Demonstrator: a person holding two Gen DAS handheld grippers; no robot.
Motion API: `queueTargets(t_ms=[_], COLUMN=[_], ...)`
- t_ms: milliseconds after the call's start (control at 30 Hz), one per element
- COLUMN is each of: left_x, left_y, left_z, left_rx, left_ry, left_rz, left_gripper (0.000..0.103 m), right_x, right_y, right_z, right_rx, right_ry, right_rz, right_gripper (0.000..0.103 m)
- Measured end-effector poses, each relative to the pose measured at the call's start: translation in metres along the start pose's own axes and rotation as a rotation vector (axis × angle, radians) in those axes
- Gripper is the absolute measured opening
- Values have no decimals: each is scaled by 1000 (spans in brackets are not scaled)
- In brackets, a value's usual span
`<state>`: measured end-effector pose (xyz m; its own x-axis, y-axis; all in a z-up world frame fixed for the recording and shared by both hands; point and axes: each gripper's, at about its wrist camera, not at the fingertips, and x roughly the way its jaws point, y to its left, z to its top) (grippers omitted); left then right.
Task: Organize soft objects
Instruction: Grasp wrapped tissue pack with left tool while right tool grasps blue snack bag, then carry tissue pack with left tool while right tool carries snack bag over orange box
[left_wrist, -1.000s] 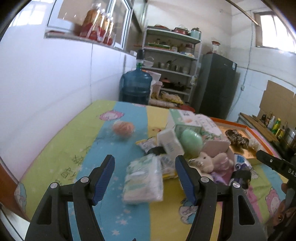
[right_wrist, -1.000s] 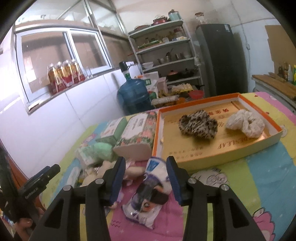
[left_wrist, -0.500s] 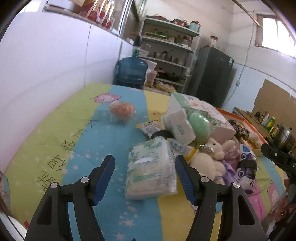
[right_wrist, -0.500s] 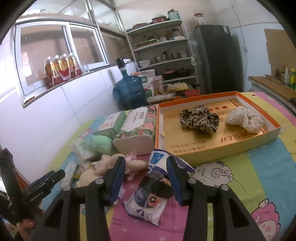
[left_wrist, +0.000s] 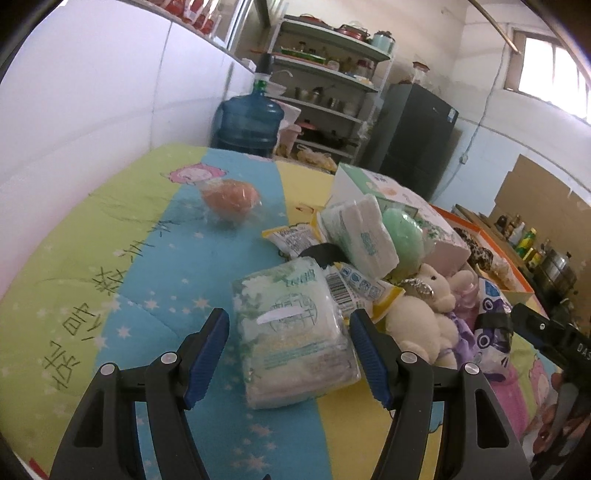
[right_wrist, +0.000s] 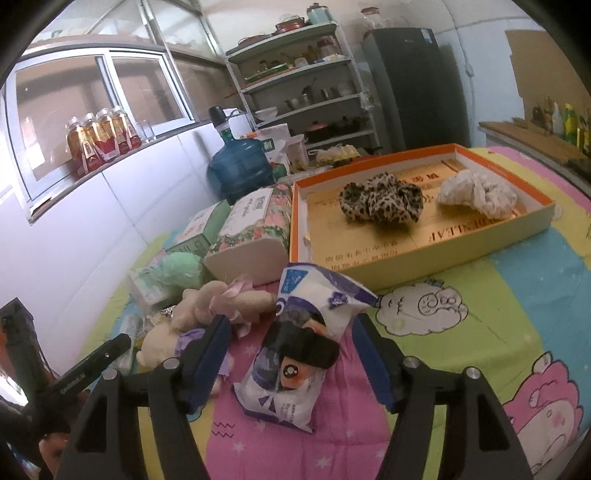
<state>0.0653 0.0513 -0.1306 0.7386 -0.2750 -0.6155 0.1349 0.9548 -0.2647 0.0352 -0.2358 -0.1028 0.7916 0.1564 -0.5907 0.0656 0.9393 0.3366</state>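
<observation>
straddling a tissue pack (left_wrist: 295, 332), left gripper (left_wrist: 290, 349) seemingly clear

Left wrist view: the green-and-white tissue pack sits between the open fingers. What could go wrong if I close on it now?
1. The green-and-white plastic tissue pack is soft and glossy; the left gripper may crush it or let it slip.
2. A yellow-edged barcode sachet touches the pack by the right finger and could get pinched too.
3. The cream plush bunny lies close beside that finger and may be nudged.
</observation>
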Motion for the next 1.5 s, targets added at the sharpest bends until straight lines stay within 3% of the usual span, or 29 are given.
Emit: queueTargets(t_ms=[467,567,633,700,767,1233,1500], left_x=[10,9,8,8,5,-30,-39], left_y=[1,4,6,6,7,-2,-23], left_z=[-1,-2,-3,-3,-4,7,12], left_rx=[-25,-34,-40,-44,-46,-16,23], left_ry=[21,18,15,16,5,-108,-123], left_rz=[-11,-15,-16,-14,-10,27,26], left_gripper=[69,64,61,58,57,54,54], right_x=[16,18,19,20,19,0,-7], right_y=[1,1,1,1,1,0,-3], right_z=[-5,-5,-6,-7,-7,0,2], right_rx=[26,24,21,15,20,0,-3], right_ry=[44,49,57,67,71,-6,-22], right_rz=[-20,-27,-28,-28,-6,18,27], right_gripper=[68,68,64,49,48,44,44])
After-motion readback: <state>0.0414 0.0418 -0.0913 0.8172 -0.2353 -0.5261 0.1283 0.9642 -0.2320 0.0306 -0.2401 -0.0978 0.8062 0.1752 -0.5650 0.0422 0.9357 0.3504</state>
